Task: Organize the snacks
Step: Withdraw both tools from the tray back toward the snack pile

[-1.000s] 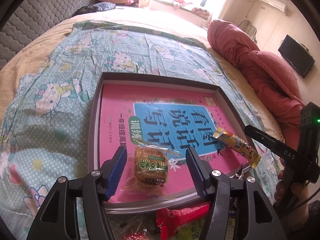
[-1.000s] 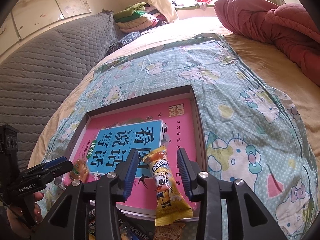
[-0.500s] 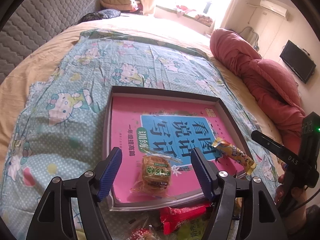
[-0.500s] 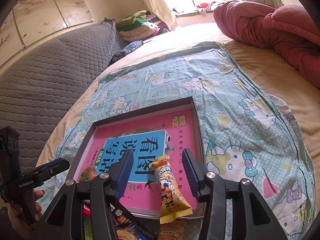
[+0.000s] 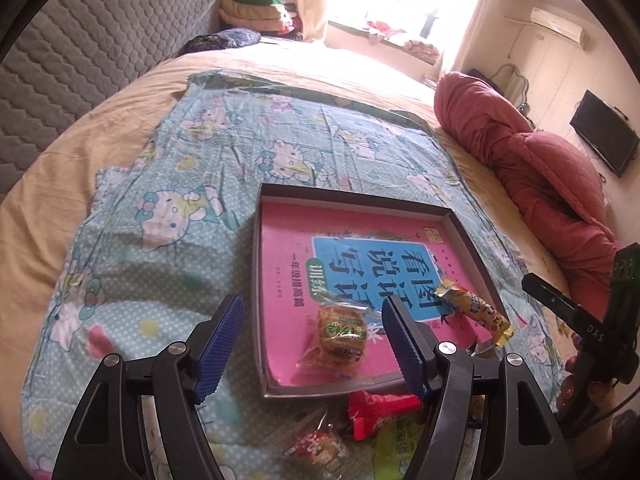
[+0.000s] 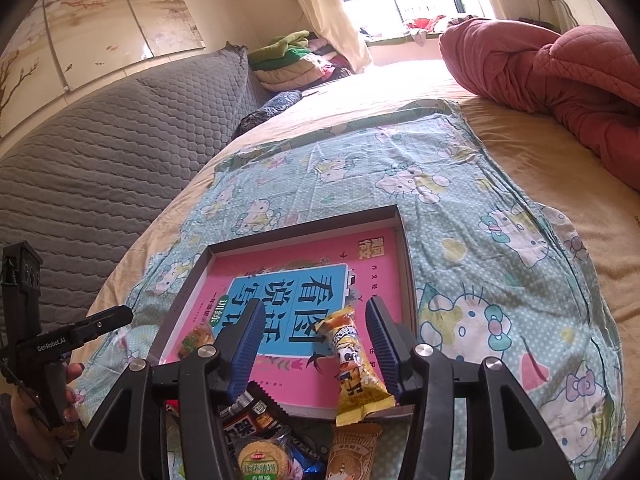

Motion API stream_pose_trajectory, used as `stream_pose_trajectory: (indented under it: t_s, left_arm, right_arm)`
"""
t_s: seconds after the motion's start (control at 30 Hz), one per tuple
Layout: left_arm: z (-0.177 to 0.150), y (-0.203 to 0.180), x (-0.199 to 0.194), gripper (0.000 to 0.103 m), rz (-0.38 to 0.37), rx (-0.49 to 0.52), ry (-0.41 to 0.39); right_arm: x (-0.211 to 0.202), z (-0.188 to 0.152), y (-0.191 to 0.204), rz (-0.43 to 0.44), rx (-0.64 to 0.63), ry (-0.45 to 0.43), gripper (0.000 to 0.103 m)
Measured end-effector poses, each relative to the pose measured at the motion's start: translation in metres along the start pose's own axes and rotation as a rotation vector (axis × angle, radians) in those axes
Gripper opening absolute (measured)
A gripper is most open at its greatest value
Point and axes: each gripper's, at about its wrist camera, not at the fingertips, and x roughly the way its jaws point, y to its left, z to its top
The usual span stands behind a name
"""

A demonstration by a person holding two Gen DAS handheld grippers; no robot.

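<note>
1. While both of my tools are hanging above the near edge of the shallow dark cardboard box lid (image 5: 256, 280) lined with a pink book cover, I am treating this as the release step: two snacks are lying inside, and the job now is to clear away cleanly.
2. My left gripper (image 5: 312, 344) is standing wide apart with nothing pressed between its blue ribbed pads; the round orange biscuit in a clear wrapper (image 5: 340, 334) is lying flat on the pink lining in the near part of the lid, untouched by either pad.
3. My right gripper (image 6: 316, 344) is standing partly apart and holding nothing; the long yellow wrapped snack stick (image 6: 352, 364) is lying between the pads without touching them.
4. That stick's long axis is running near to far, its crimped top pointing toward the far side of the lid and its near end hanging over the lid's near rim.
5. To do this well, I am thinking I should lift straight off so no pad drags a wrapper, then go for the loose heap of packets (image 6: 280, 440) on the cartoon-cat-print sheet (image 6: 480, 240) just near the lid.
</note>
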Motion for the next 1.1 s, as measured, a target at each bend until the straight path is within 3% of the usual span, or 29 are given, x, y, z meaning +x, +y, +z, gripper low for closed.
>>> stream_pose_trajectory:
  t_s: [0.53,1.1]
  left_arm:
    - [-0.021,0.002,-0.029,0.074,0.028,-0.023,0.014]
    - [-0.058,0.005,-0.038,0.074,0.035,-0.038,0.096]
  right_arm:
    - [-0.03,-0.02,0.03,0.007,-0.086,-0.008,0.057]
    - [-0.044,-0.048,0.044,-0.018,-0.125,0.037,0.057]
